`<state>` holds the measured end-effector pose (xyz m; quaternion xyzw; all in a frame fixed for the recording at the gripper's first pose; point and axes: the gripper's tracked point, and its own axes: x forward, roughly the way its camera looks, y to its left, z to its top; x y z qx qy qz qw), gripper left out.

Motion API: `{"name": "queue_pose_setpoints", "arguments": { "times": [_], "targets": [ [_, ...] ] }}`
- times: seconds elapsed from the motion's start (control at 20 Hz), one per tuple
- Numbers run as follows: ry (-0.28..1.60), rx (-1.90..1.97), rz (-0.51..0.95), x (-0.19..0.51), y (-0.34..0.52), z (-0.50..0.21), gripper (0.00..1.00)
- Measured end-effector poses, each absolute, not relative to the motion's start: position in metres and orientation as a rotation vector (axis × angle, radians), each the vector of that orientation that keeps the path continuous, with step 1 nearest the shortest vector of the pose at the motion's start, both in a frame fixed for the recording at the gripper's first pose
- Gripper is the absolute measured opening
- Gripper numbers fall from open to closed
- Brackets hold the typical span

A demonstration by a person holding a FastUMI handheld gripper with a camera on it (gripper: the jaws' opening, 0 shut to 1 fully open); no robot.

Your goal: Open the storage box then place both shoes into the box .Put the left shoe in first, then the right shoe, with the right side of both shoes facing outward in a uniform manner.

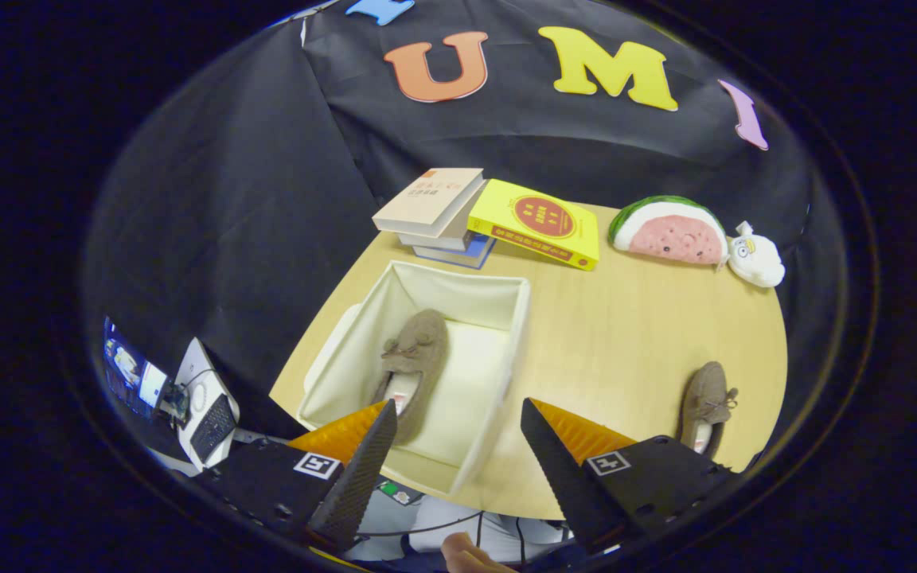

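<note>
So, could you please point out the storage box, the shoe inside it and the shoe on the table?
storage box (pixel 513 334): gripper view, right wall.
shoe in the box (pixel 419 350): gripper view, upper.
shoe on the table (pixel 705 398): gripper view, upper.

Empty parted tongs (pixel 458 414) above box (pixel 427 318)

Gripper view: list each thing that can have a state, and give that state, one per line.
Box: open, one shoe inside.
Shoe in box: lying along the box's left wall.
Second shoe: on the table, right of the box, not yet placed.
Gripper: open, holding nothing, above the box's near edge.
Books: closed, stacked beyond the box.
</note>
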<state>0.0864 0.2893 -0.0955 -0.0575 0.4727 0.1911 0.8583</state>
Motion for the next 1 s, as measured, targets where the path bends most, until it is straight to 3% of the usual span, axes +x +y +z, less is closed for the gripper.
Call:
{"name": "queue_pose_setpoints", "arguments": {
  "times": [0.4, 0.6, 1.0],
  "targets": [
    [1.068, -0.162, 0.235, 0.082, 0.133, -0.137, 0.96],
    [1.106, -0.164, 0.062, 0.098, 0.044, -0.174, 0.97],
    [1.192, -0.145, -0.127, 0.122, -0.058, -0.226, 0.94]
  ]
}}
